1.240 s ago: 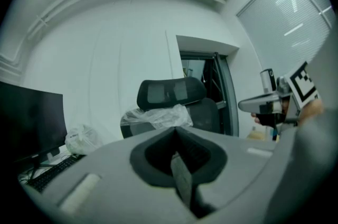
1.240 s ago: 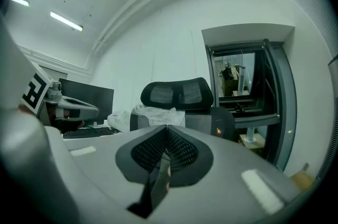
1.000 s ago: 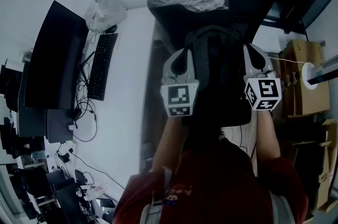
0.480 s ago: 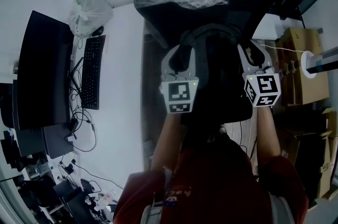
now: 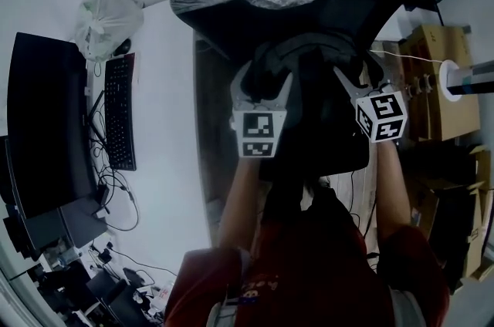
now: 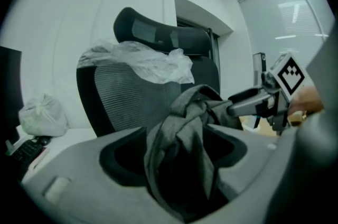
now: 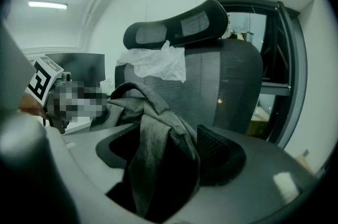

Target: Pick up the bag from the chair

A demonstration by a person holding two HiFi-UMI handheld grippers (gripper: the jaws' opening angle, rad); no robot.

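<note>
The bag point(image 5: 316, 125), held over the seat at 6 o'clock of the chair point(image 5: 293, 9) backrest with its grey strap point(image 6: 177, 133) clamped by the left gripper point(image 5: 261, 82) and the right gripper point(image 5: 360, 79), is best raised evenly so that no grip is lost

The bag point(image 5: 315, 121) hangs between left gripper point(image 5: 262, 80) and right gripper point(image 5: 353, 77); chair point(image 5: 309, 18) behind.

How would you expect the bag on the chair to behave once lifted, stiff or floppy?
Likely floppy: the bag folds and bunches between the jaws of the left gripper and of the right gripper. It may sag between the two holds. Its matte cloth seems unlikely to slip.
</note>
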